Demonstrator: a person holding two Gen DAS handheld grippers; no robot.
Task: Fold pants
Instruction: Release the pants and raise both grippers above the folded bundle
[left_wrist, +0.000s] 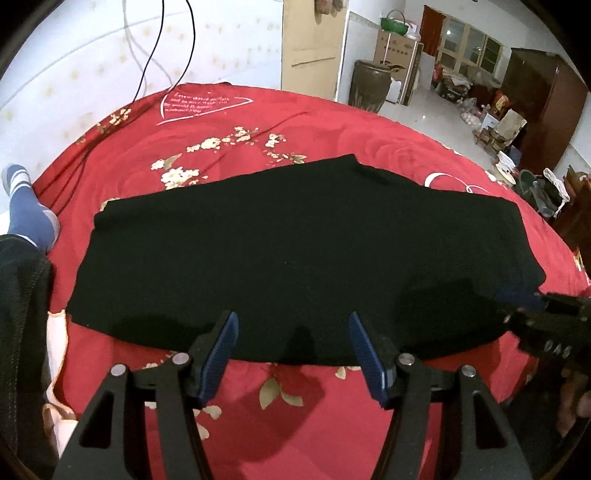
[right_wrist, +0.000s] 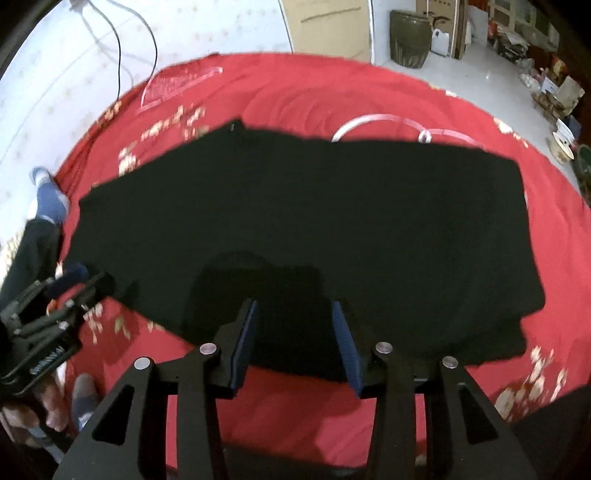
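Note:
The black pants (left_wrist: 288, 251) lie folded in a wide flat band across the red flowered bedspread (left_wrist: 295, 122). My left gripper (left_wrist: 293, 317) hovers over their near edge, its blue pads (left_wrist: 221, 347) spread wide with nothing between them. My right gripper (right_wrist: 294, 304) is over the near edge of the pants (right_wrist: 332, 221) further right. Its pads (right_wrist: 345, 343) stand apart and only the cloth below shows in the gap. Each gripper shows in the other's view: the right gripper (left_wrist: 532, 299) at the pants' right corner, the left gripper (right_wrist: 77, 280) at their left corner.
A foot in a blue sock (left_wrist: 29, 206) rests at the bed's left side. A black cable (left_wrist: 155, 55) hangs down the wall behind. Past the far edge of the bed stand a brown jar (left_wrist: 369, 85), boxes and a dark wardrobe (left_wrist: 535, 103).

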